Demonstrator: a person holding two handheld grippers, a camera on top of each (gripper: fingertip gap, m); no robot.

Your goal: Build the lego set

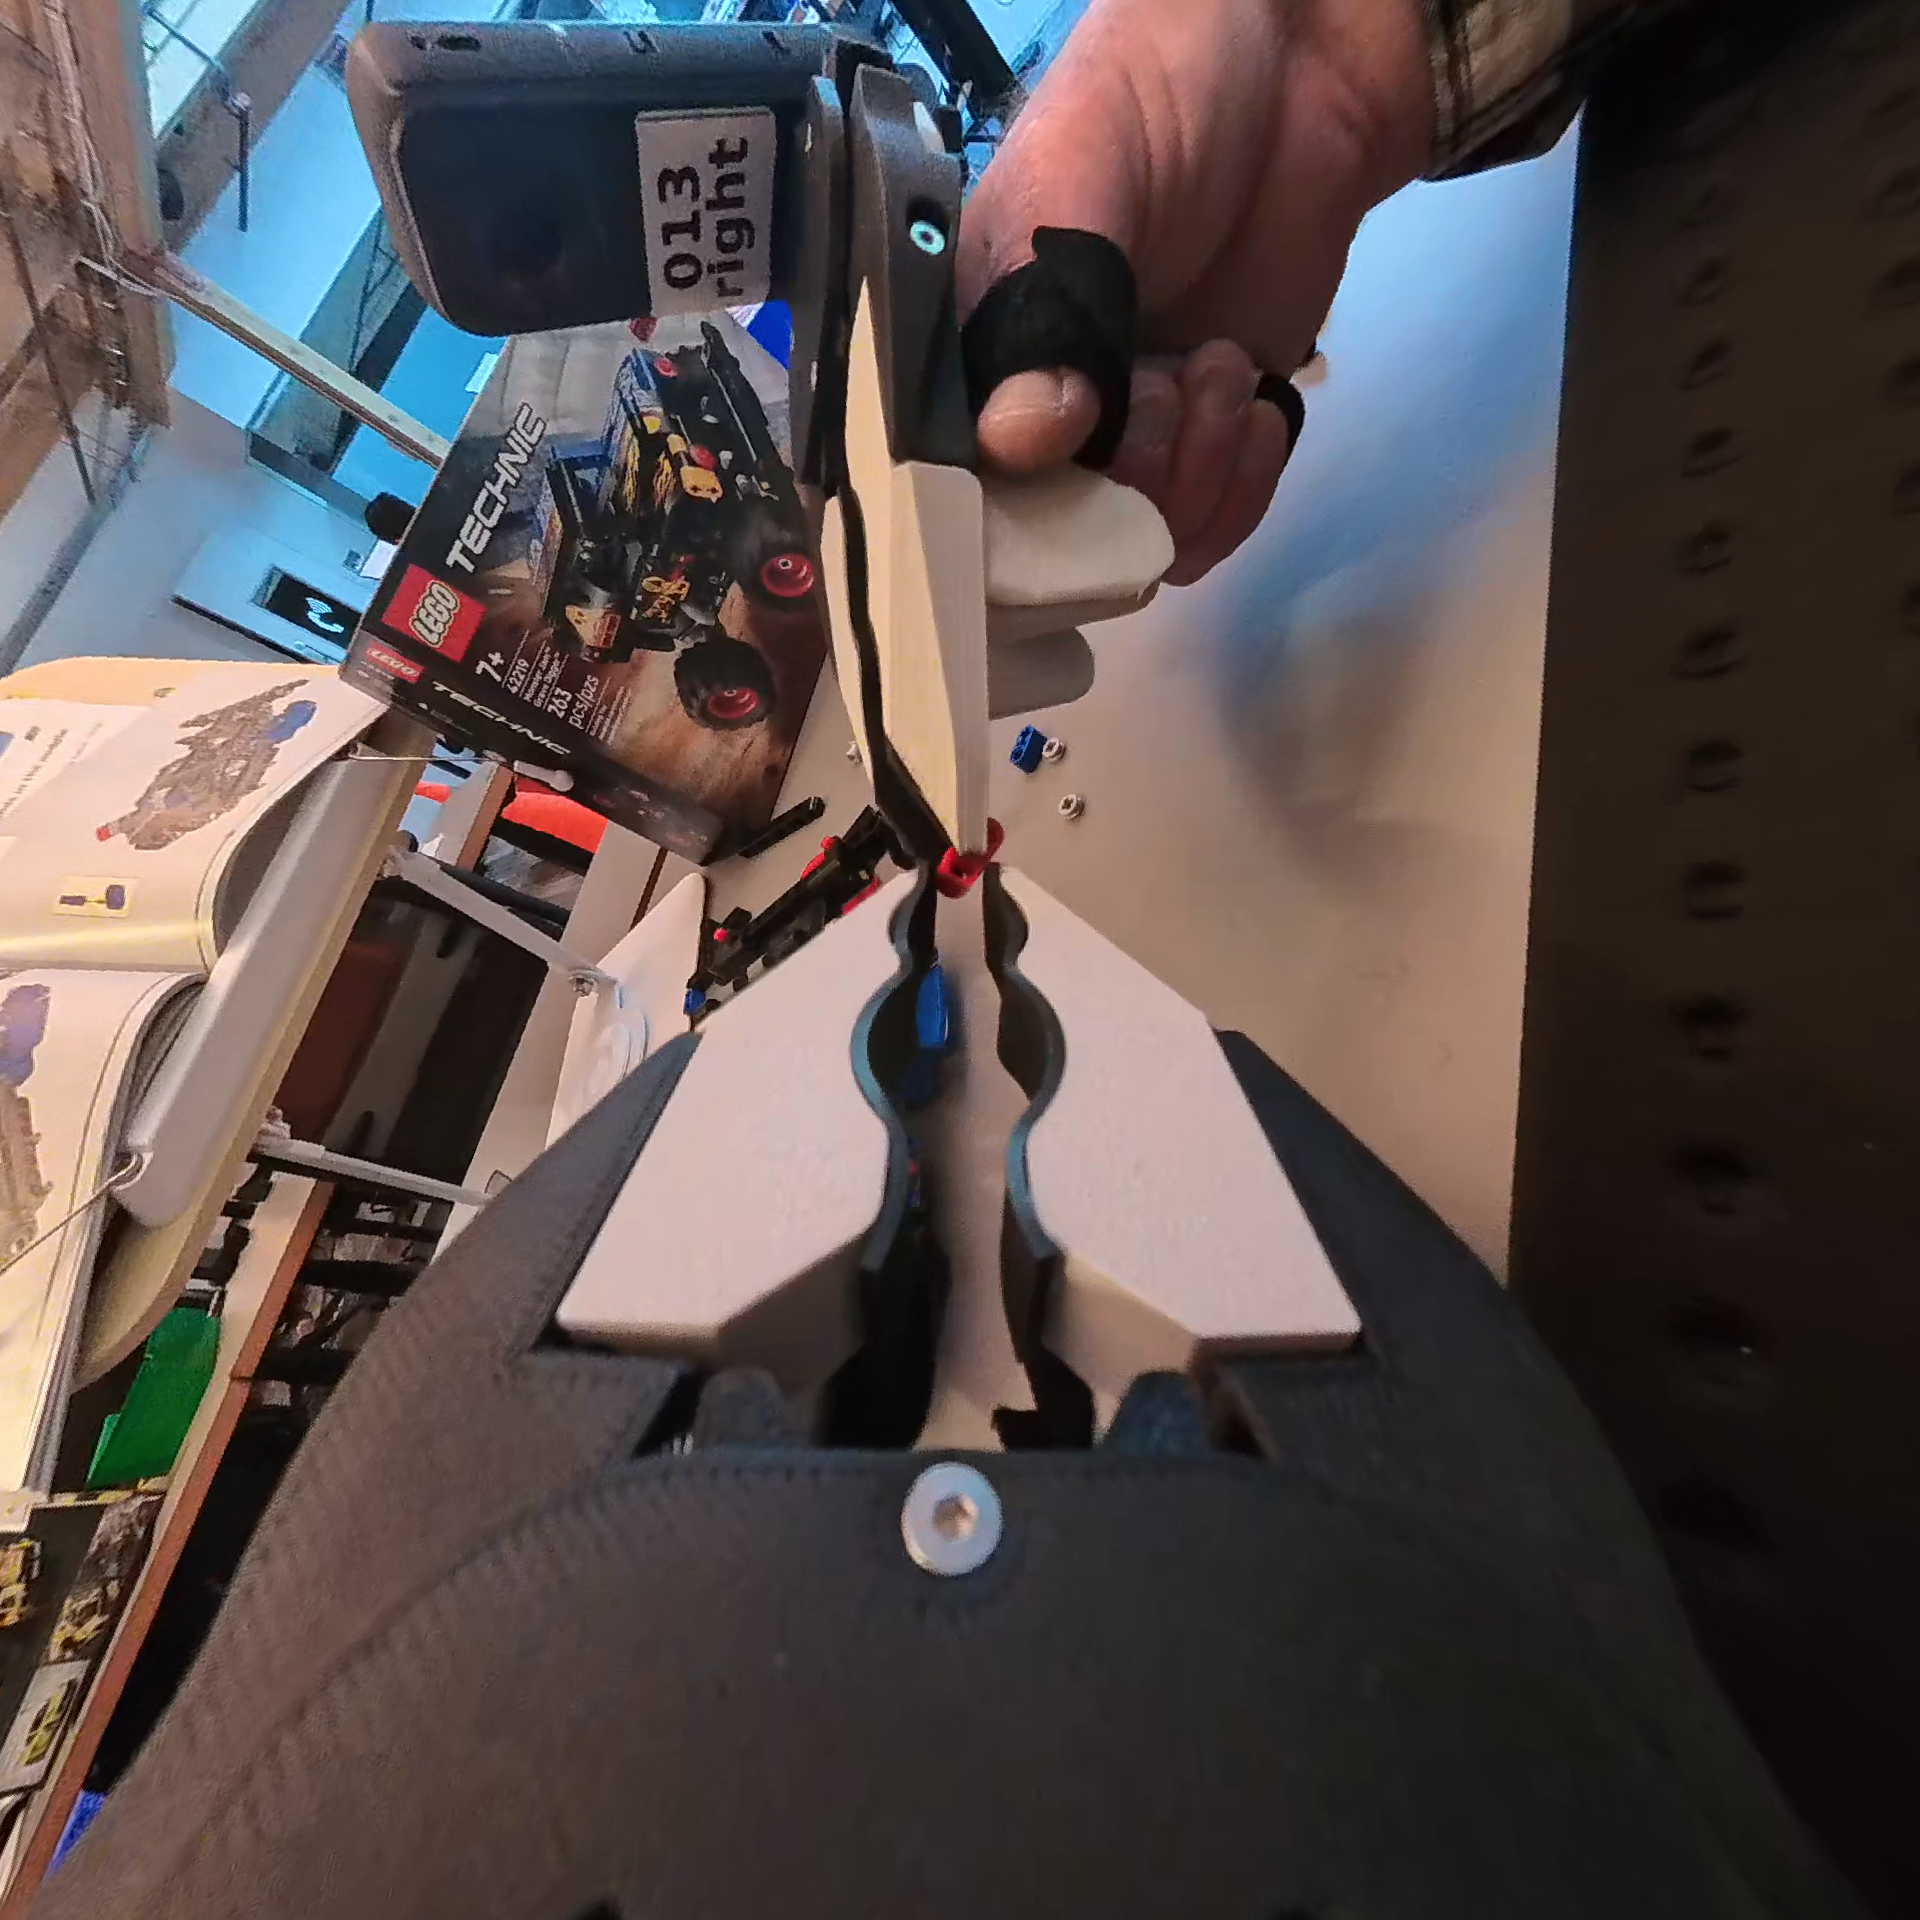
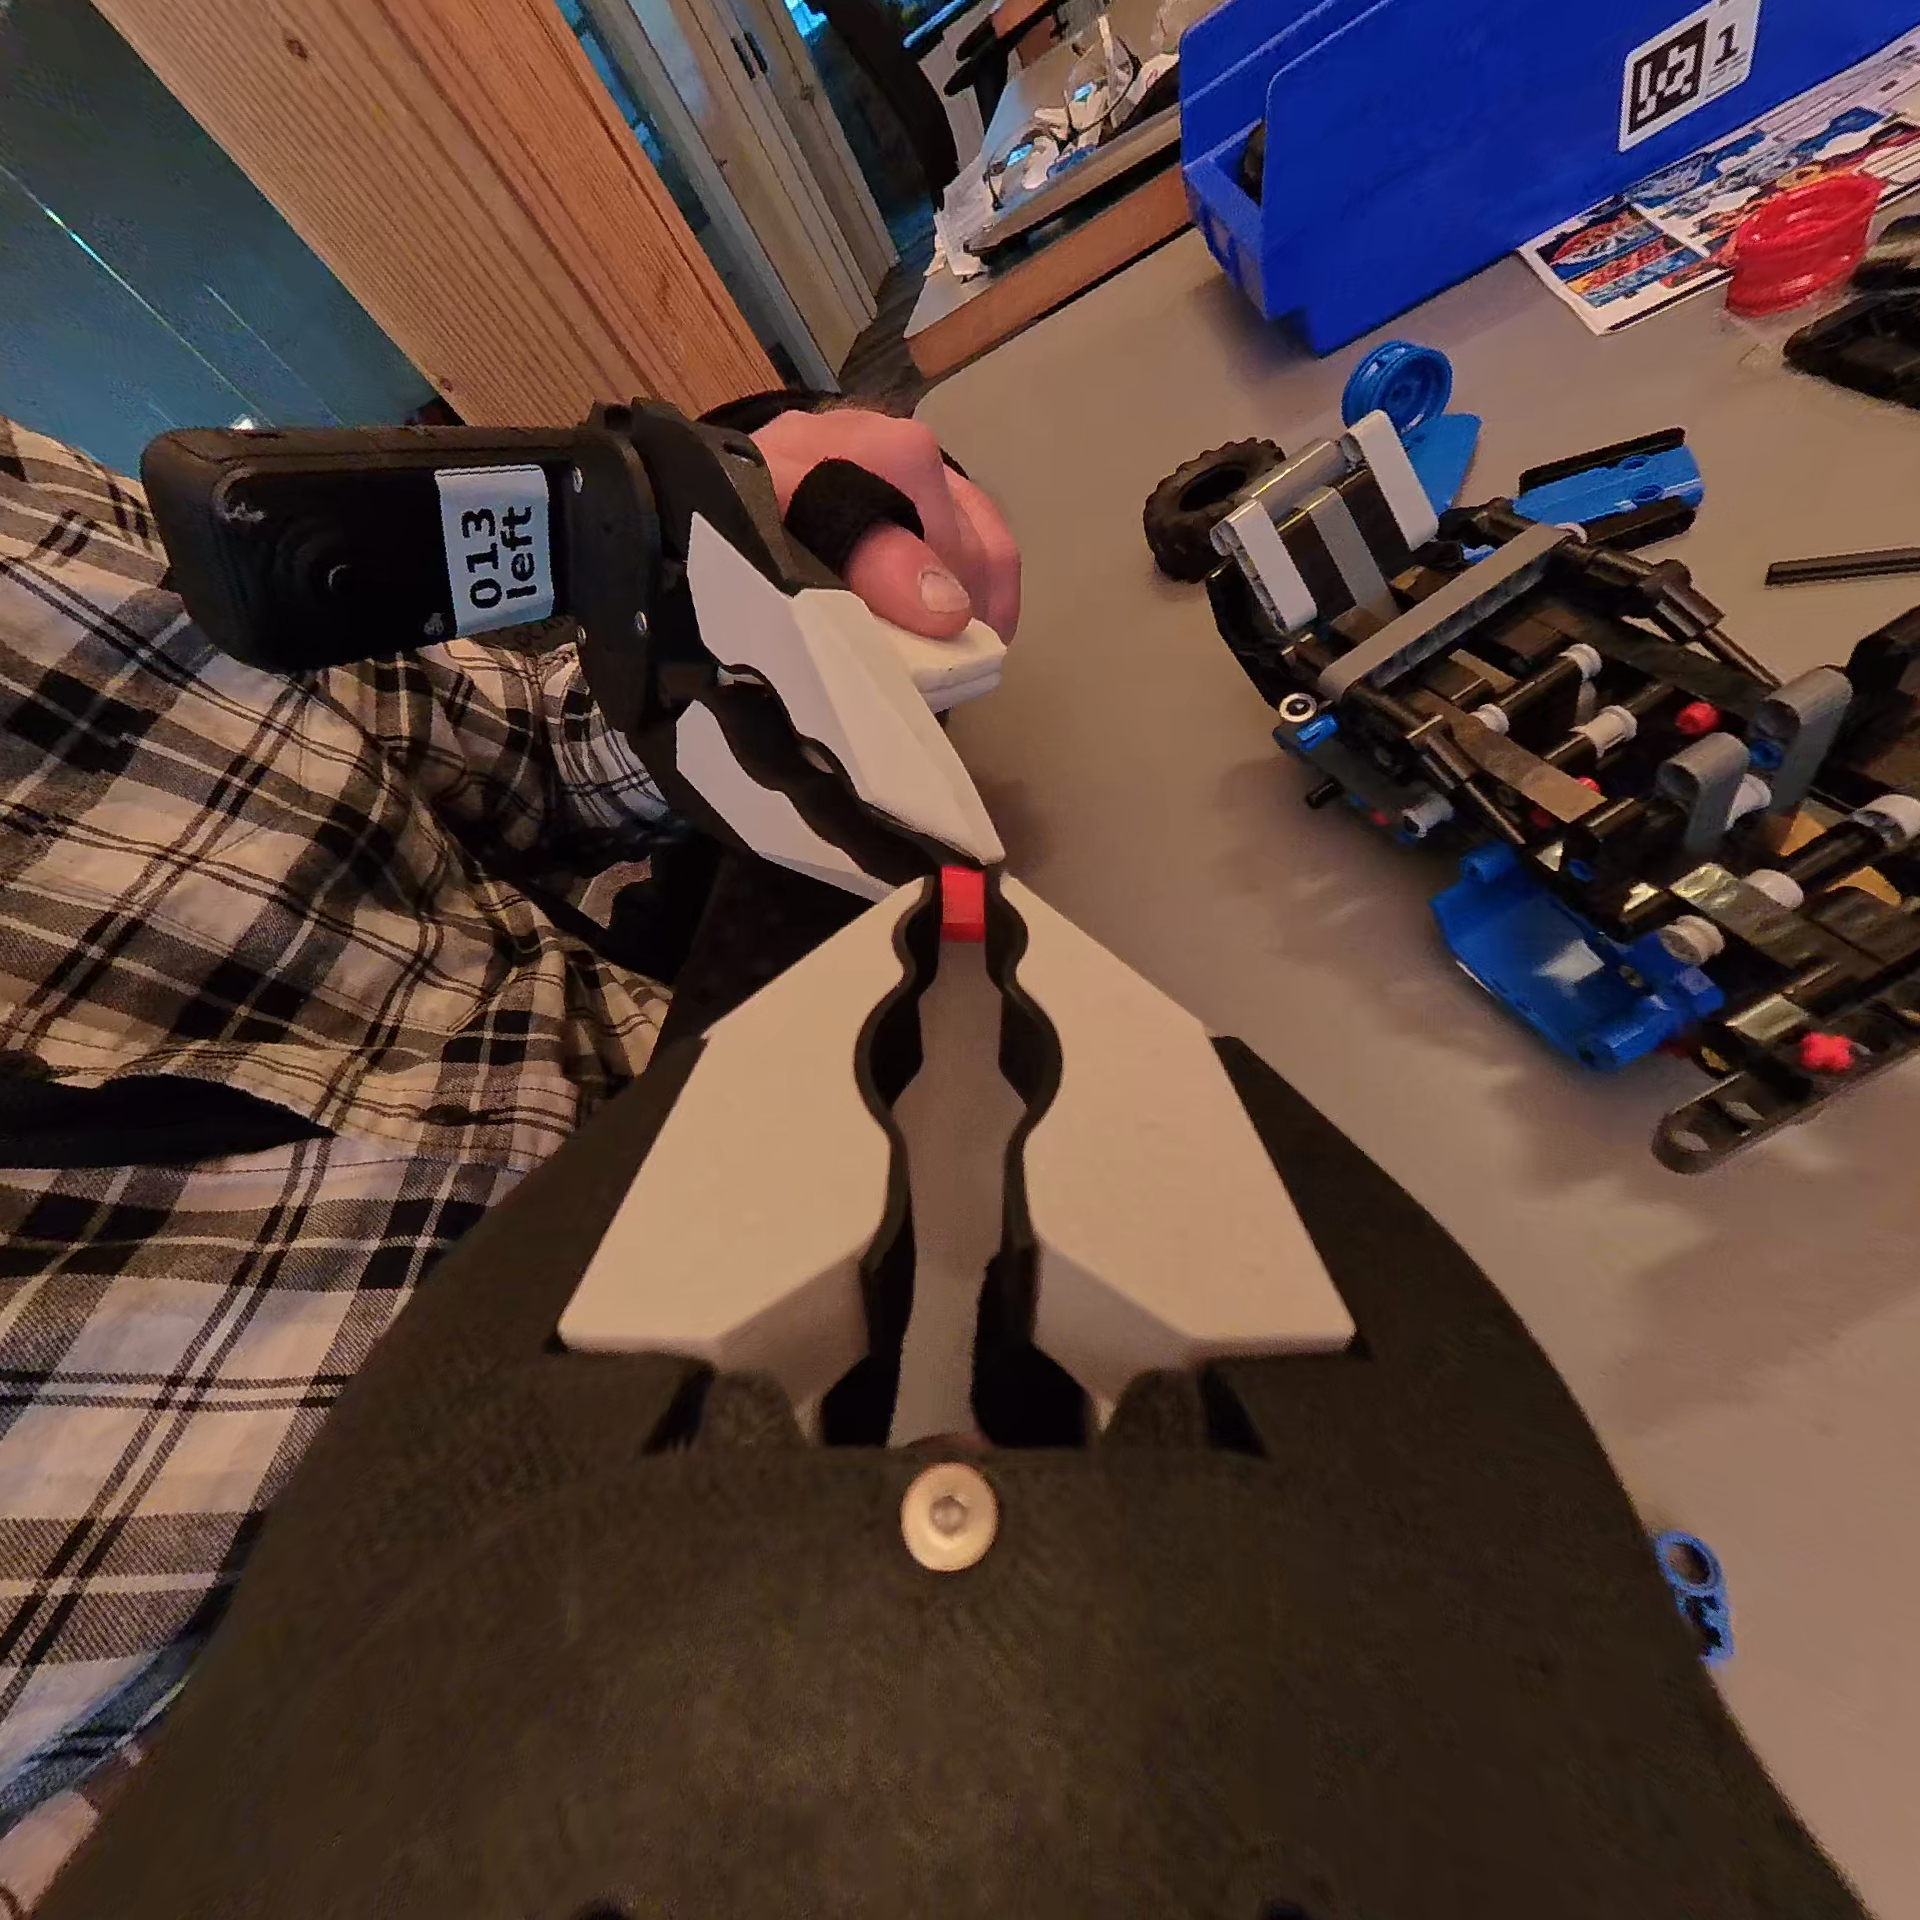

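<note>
A small red Lego piece [image 2: 962,902] sits between the fingertips of my right gripper [image 2: 961,891], which is shut on it above the grey table [image 2: 1122,582]. My left gripper [image 2: 961,860] comes in from the upper left, hand-held, and its narrowed tips meet the same piece. In the left wrist view the red piece [image 1: 968,864] lies between the tips of my left gripper [image 1: 956,881], with my right gripper [image 1: 977,836] pointing down onto it. A partly built black, grey and blue car model [image 2: 1558,748] lies on the table to the right.
A Lego box [image 1: 592,603] and an open instruction booklet [image 1: 156,790] stand at the left. A blue bin [image 2: 1455,156], a red wheel rim [image 2: 1808,239], a blue rim [image 2: 1397,384], a black axle [image 2: 1849,566] and a blue connector [image 2: 1694,1590] lie around. A black perforated panel [image 1: 1714,935] bounds the right. My two grippers' fingertips are within a few centimetres of each other.
</note>
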